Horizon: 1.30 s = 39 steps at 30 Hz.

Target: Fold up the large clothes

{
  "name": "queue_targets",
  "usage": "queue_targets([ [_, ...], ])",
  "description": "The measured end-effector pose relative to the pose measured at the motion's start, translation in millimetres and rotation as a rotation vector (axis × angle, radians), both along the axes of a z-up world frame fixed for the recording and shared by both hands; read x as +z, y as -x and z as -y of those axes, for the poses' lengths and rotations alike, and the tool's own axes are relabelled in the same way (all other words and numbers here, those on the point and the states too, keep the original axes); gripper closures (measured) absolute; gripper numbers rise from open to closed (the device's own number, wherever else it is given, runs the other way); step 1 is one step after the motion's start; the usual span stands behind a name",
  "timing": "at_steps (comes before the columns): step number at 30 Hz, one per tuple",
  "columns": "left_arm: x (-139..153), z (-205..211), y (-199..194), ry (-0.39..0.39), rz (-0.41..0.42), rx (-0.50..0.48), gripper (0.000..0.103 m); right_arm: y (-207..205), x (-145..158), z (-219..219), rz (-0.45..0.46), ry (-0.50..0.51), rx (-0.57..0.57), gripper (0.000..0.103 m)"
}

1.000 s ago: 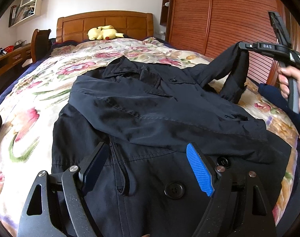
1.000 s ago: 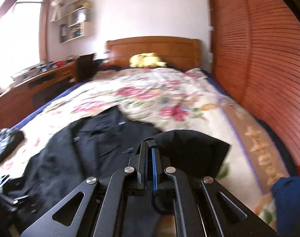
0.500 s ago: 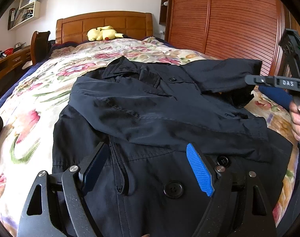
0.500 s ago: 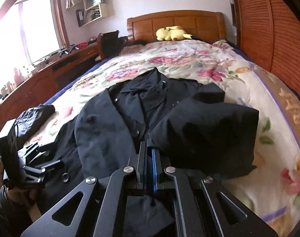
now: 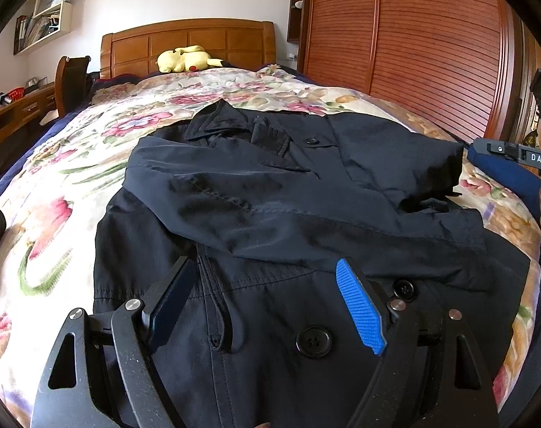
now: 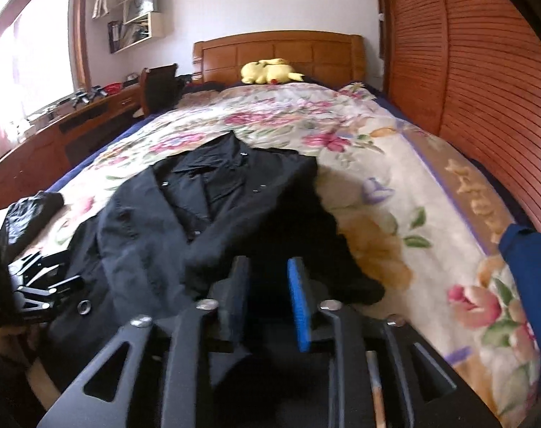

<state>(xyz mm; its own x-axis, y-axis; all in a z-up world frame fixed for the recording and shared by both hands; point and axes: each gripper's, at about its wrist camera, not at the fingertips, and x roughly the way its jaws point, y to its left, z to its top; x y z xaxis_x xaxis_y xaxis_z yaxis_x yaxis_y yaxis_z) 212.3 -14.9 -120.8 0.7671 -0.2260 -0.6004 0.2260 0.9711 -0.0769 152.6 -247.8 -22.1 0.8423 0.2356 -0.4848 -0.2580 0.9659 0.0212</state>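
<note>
The right gripper [image 6: 267, 285] is being held low over the near edge of the black coat [image 5: 270, 214]; its jaws have just been opening and are now parted, with the sleeve [image 6: 270, 221] no longer pinched as it was a second ago. That sleeve, then lifted in the air, is now lying folded across the coat's chest. The left gripper [image 5: 267, 306] is being kept spread wide above the buttoned front, unchanged, with nothing clamped. The coat is lying on the floral bedspread [image 5: 56, 185].
</note>
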Motion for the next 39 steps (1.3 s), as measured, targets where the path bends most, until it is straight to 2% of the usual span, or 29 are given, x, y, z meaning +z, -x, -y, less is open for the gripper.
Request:
queue_targets([
  [4,-0.5,-0.5,0.2,-0.002,-0.001,0.002,0.021,-19.0,-17.9,2.5,-0.085,0.008,-0.012,0.057],
  [13,-0.4,-0.6,0.2,-0.001,-0.001,0.001,0.021,-41.3,-48.7,3.4,-0.184,0.018,-0.064,0.053],
  [18,-0.4,0.0,0.2,-0.004,-0.001,0.0,0.021,-48.0,-53.0,5.8,-0.201,0.059,-0.08,0.053],
  [20,-0.6,-0.6,0.5,-0.006,0.0,0.001,0.021,-52.0,-50.0,2.4,-0.187,0.105,-0.07,0.052],
  [23,-0.5,0.1,0.2,-0.004,-0.001,0.0,0.021,-57.9,-48.3,-14.9,-0.142,0.247,-0.041,0.052],
  [25,-0.4,-0.3,0.1,-0.003,-0.001,-0.002,0.021,-59.7,-45.7,-25.4,-0.139,0.292,-0.003,0.052],
  [30,0.3,-2.3,1.2,0.004,-0.004,-0.01,0.021,-71.0,-38.3,-44.3,-0.165,0.34,0.042,0.052],
  [36,1.0,-6.1,1.1,0.015,-0.011,-0.011,0.021,-93.8,-40.6,-41.5,-0.237,0.304,0.049,0.052],
  [37,1.2,-5.7,0.6,0.016,-0.013,-0.012,0.021,-94.0,-40.9,-42.7,-0.234,0.311,0.049,0.056],
  [39,1.4,-5.7,0.6,0.015,-0.018,-0.021,0.021,-95.5,-41.8,-43.7,-0.215,0.341,0.059,0.073],
])
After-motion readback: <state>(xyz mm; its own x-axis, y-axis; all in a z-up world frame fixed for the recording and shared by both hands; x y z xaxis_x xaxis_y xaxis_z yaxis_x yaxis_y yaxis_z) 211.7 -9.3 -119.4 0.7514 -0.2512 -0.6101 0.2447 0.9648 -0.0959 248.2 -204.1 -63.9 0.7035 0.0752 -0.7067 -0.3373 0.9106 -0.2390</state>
